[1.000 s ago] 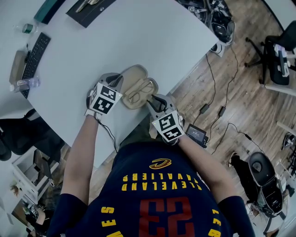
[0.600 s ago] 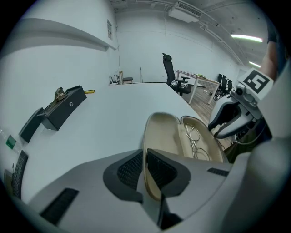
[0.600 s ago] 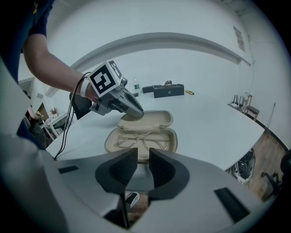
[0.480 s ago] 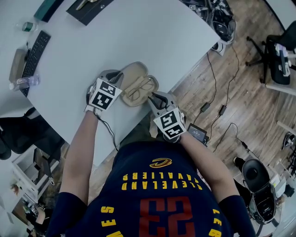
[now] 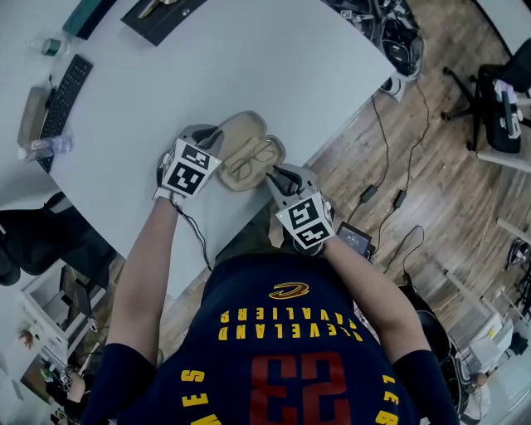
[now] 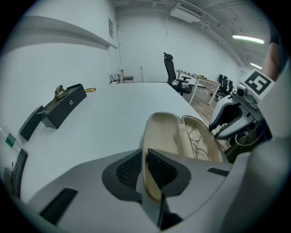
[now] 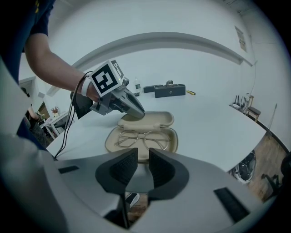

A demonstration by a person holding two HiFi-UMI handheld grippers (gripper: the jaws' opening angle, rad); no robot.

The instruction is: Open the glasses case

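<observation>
Nearest the person, the right gripper sits just short of the near rim of the beige oval glasses case. Its jaws have just been closing, narrowly apart with nothing between them. The case lies open, thin metal-rimmed glasses inside, the white table's edge just beside it. At the case's far side, the left gripper pinches the lid rim, likely to hold it folded back.

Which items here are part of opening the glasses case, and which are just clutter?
Job:
glasses case, lying open; glasses inside; left gripper shut on lid; right gripper, jaws just been closing, nothing between them.

Lying about:
keyboard; plastic bottle; black box; teal box.
</observation>
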